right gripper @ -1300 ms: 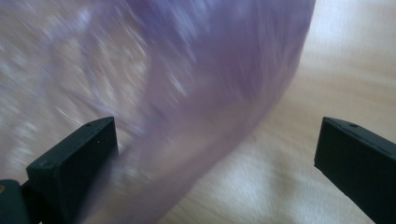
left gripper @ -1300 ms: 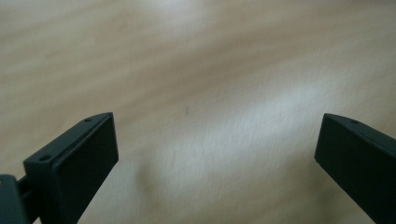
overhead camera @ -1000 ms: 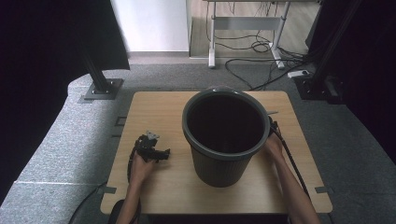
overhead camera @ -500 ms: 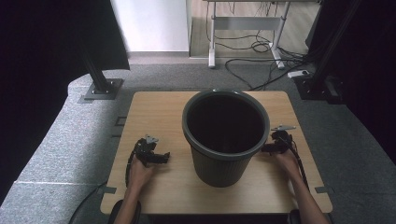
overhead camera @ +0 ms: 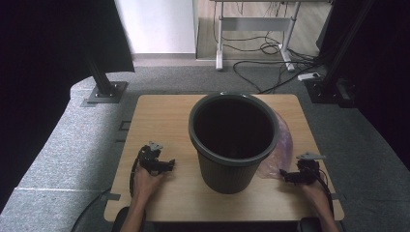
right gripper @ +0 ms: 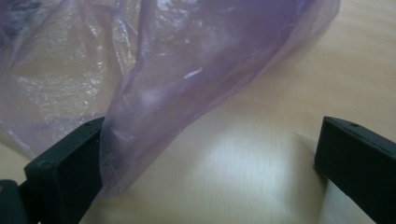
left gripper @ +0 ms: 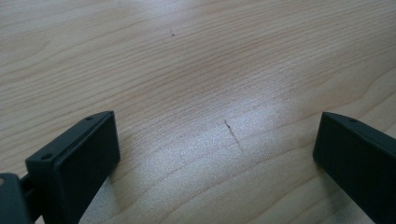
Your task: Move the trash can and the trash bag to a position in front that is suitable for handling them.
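A dark grey plastic bin (overhead camera: 233, 140) stands upright in the middle of the wooden table (overhead camera: 164, 121). A thin purple plastic bag (overhead camera: 278, 152) lies crumpled on the table to the right of the bin. My right gripper (overhead camera: 289, 175) rests on the table at the bag's near edge, open; in the right gripper view the bag (right gripper: 177, 74) spreads between the jaws and touches the left one. My left gripper (overhead camera: 167, 165) lies on the table left of the bin, open, with bare wood (left gripper: 210, 93) between its jaws.
Grey carpet surrounds the table. A desk frame and loose cables (overhead camera: 270, 48) lie on the floor beyond it. Black stand posts (overhead camera: 99, 82) rise at the far left and right.
My right gripper has drawn back from behind the bin toward the near right corner, and the purple bag now shows beside the bin. The left gripper has barely moved.
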